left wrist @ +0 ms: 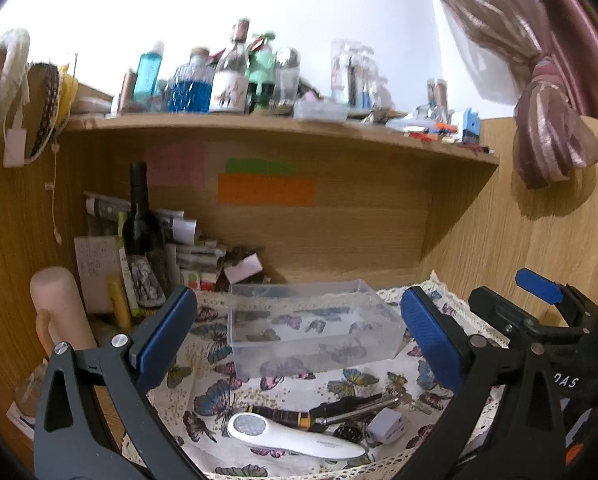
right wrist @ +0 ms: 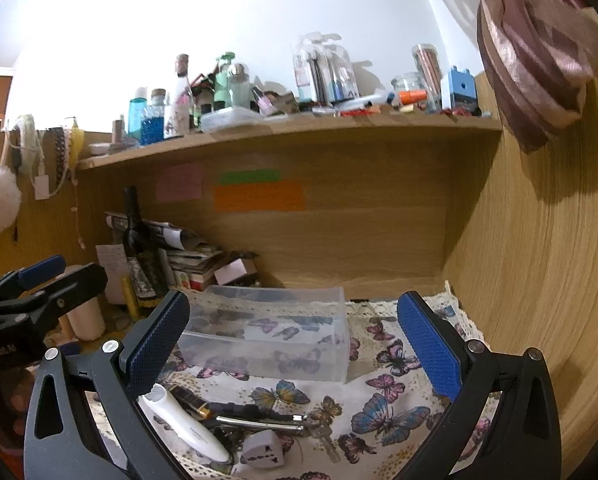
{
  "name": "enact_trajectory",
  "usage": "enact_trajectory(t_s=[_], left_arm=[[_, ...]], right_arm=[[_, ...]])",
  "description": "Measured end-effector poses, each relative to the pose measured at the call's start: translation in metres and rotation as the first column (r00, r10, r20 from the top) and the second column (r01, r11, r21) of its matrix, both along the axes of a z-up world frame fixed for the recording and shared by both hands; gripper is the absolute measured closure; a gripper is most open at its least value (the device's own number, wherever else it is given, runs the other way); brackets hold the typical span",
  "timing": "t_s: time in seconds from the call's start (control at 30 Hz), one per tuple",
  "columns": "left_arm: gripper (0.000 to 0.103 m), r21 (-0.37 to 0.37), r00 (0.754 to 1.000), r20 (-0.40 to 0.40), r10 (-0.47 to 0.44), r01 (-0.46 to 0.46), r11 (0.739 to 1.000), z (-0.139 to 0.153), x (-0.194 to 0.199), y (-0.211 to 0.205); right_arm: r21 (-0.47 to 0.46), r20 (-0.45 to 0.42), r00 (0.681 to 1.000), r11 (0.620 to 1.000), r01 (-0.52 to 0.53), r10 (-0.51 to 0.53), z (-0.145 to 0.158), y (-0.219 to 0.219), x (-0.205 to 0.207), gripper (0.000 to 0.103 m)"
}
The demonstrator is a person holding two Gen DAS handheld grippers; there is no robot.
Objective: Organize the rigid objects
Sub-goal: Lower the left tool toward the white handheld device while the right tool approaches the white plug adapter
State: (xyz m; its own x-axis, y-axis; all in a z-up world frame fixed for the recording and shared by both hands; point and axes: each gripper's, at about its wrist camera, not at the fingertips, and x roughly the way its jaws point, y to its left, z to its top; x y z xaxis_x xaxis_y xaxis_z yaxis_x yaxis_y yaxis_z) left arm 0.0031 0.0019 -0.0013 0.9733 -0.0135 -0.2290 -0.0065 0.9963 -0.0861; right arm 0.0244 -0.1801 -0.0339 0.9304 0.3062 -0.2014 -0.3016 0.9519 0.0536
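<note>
A clear plastic box [left wrist: 311, 324] stands empty on a butterfly-print cloth [left wrist: 283, 384]; it also shows in the right wrist view [right wrist: 271, 336]. In front of it lies a pile of small items: a white handheld device [left wrist: 295, 438] [right wrist: 183, 420], a black and gold pen-like item [left wrist: 283, 416], a metal tool [left wrist: 351, 404] [right wrist: 259, 420], a pale plug adapter [left wrist: 387, 426] [right wrist: 261, 450] and keys [right wrist: 323, 438]. My left gripper [left wrist: 299, 336] is open above the pile. My right gripper [right wrist: 295, 344] is open too, to the right of the left one [right wrist: 39, 280].
A wooden shelf [left wrist: 283, 128] above carries bottles and clutter. A dark wine bottle [left wrist: 141, 236], papers and boxes stand at the back left. A pink cylinder [left wrist: 59, 308] stands at left. Wooden walls close both sides; a curtain [left wrist: 551, 120] hangs at right.
</note>
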Motion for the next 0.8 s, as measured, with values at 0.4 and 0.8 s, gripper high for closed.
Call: enact_trajectory(t_s=[0.4,0.8], left_arm=[[0.011,-0.057,0.961,-0.274,0.034,-0.052,0.997,-0.072,0.036,0.031],[0.022,-0.155,0.857,-0.514,-0.039,-0.048,0.987,-0.133,0.047,0.026]], right_arm=[[-0.102,-0.197,0.98,0.993,-0.059,0.038,-0.055,0.007,0.027,0.002],[-0.088,-0.432,0.89,0.975,-0.202,0.145,-0.116,0.012,0.046,0.04]])
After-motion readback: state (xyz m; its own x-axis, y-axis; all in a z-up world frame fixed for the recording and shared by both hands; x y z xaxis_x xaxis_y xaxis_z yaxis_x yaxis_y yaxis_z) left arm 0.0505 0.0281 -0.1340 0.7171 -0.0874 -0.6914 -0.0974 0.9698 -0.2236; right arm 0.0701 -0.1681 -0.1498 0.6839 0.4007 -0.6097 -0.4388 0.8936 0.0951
